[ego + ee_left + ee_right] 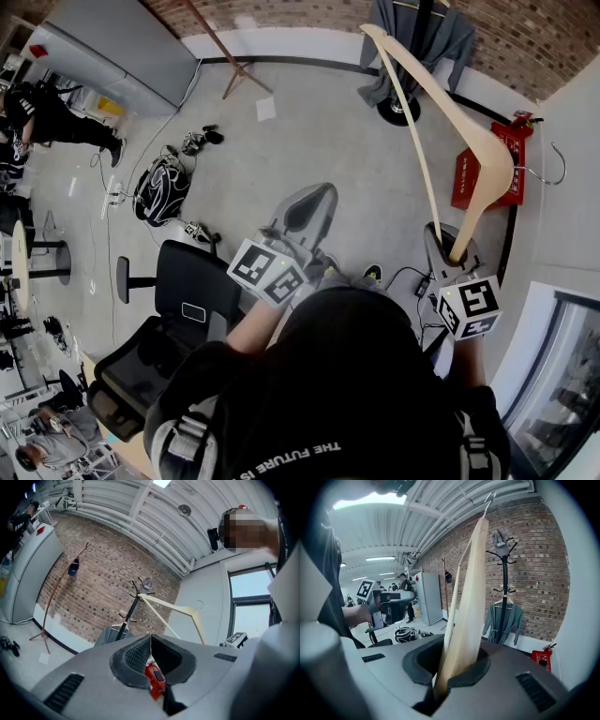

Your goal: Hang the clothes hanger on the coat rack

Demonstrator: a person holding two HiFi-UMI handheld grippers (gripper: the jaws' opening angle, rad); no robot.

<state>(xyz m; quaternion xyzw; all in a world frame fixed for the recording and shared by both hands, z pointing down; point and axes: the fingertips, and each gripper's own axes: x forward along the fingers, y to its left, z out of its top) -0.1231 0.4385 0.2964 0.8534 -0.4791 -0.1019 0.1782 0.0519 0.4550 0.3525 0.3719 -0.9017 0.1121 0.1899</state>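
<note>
We record the right gripper [457,663] clamped on the lower end of one arm of the wooden clothes hanger [489,147]. The hanger stands up out of the jaws, with its metal hook [489,501] at the top. The left gripper [151,641] has its jaws together, and we see nothing clamped between them. A small red item shows in the slot below the tips, but we cannot identify it. The coat rack [505,581] stands against the brick wall [541,559], well apart from the hanger. A grey garment [505,620] hangs on the rack.
</note>
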